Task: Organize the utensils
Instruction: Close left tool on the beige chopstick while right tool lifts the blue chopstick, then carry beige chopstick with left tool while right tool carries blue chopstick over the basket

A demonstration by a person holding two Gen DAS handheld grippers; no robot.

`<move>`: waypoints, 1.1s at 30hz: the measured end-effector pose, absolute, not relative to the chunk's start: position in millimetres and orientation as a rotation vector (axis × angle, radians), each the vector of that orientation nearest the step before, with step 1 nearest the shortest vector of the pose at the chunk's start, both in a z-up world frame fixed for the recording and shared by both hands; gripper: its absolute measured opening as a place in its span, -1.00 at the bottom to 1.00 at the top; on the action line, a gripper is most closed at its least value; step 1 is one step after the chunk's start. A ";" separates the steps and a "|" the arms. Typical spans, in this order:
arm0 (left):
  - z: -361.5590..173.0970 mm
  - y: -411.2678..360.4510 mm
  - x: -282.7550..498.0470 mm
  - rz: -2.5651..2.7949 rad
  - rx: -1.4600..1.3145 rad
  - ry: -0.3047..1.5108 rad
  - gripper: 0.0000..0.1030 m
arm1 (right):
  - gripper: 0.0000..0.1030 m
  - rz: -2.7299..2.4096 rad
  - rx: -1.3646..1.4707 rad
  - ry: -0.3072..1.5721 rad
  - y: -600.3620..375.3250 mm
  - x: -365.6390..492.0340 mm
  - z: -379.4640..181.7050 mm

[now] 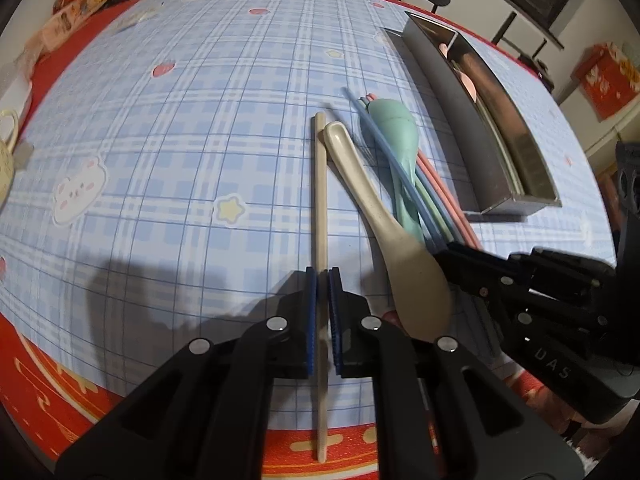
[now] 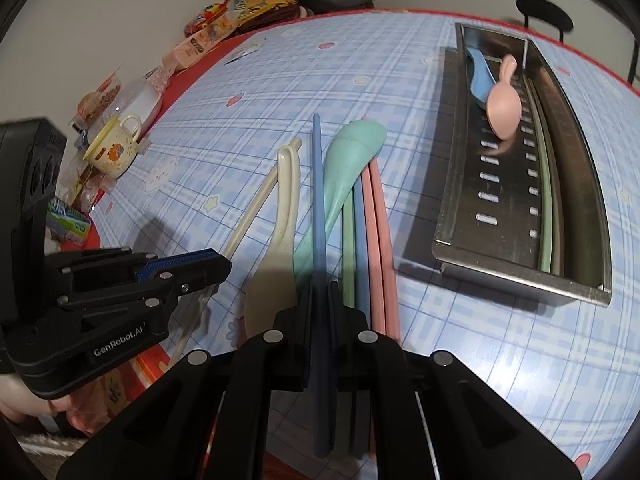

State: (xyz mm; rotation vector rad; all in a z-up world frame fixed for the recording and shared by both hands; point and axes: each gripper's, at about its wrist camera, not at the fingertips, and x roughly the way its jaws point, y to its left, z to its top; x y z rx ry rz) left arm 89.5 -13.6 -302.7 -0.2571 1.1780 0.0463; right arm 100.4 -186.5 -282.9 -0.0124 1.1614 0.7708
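Observation:
My left gripper (image 1: 322, 280) is shut on a beige chopstick (image 1: 319, 184) that points away over the checked tablecloth. My right gripper (image 2: 320, 292) is shut on a blue chopstick (image 2: 318, 200), held above the pile. In the pile lie a beige spoon (image 2: 276, 240), a mint green spoon (image 2: 352, 152), pink chopsticks (image 2: 380, 232), and green and blue chopsticks beside them. The steel tray (image 2: 452, 184) to the right holds a pink spoon (image 2: 505, 108), a blue spoon (image 2: 480, 76) and a green chopstick (image 2: 546, 184). The right gripper shows in the left wrist view (image 1: 444, 254); the left shows in the right wrist view (image 2: 224, 266).
A yellow-rimmed cup (image 2: 114, 148) and snack packets (image 2: 208, 28) stand along the table's far left edge. A black chair back (image 2: 544, 14) rises behind the far edge. The red table border (image 1: 60, 392) runs near me.

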 end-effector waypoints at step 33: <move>-204.5 -8.0 56.9 0.049 -0.361 0.965 -0.81 | -0.86 0.720 0.342 1.058 -271.6 96.6 -242.5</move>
